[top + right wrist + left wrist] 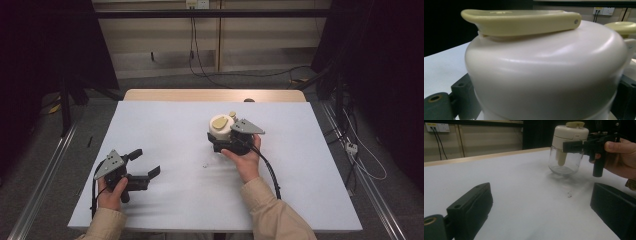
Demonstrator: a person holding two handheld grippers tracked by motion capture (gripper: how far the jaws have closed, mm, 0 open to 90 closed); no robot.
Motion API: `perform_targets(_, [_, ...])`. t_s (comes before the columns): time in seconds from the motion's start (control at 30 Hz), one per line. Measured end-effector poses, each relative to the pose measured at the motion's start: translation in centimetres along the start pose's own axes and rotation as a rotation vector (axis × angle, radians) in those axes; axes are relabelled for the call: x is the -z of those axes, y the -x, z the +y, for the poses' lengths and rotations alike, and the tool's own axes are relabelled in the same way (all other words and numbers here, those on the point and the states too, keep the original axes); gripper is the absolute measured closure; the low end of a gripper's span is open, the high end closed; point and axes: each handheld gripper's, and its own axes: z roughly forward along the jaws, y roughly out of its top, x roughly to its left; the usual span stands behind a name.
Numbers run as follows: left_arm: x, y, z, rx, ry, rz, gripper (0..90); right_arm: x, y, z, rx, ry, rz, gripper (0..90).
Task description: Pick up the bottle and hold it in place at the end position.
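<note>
at the tabletop's near left corner we see the left claw released, its jaws spread wide and holding nothing, resting low over the white surface. from its own view, the jar lies ahead and to the right, well apart from it, toward the middle of the tabletop, with a small dark speck on the surface between them. further right, the right claw is clenched on the jar's cream lid, a jaw on either side, coming at it from the near edge. the jar stands upright, long axis vertical, glass body below and a yellowish lever lying flat on top. we judge the right hand far nearer; any move by the left claw must cross rightward and away from the near edge.
</note>
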Motion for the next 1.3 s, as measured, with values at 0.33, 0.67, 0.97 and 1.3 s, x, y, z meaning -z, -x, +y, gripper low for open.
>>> perform_targets(0.33, [0.0, 0.1, 0.0, 0.003, 0.000, -0.003, 3.7, -0.9, 0.0, -0.3, -0.008, -0.012, 0.002, 6.6])
perform_targets(0.67, [0.0, 0.0, -0.1, 0.001, -0.004, -0.001, 3.7, -1.3, 0.1, -0.7, -0.024, -0.027, 0.002, 6.6])
perform_targets(0.97, [0.0, 0.1, -0.1, 0.002, -0.004, -0.003, 3.7, -1.8, -0.2, -1.1, -0.027, -0.051, 0.028, 6.6])
perform_targets(1.3, [0.2, 0.1, -0.1, -0.006, -0.003, -0.003, 3.7, -2.2, -1.0, -0.9, -0.008, -0.047, 0.050, 6.5])
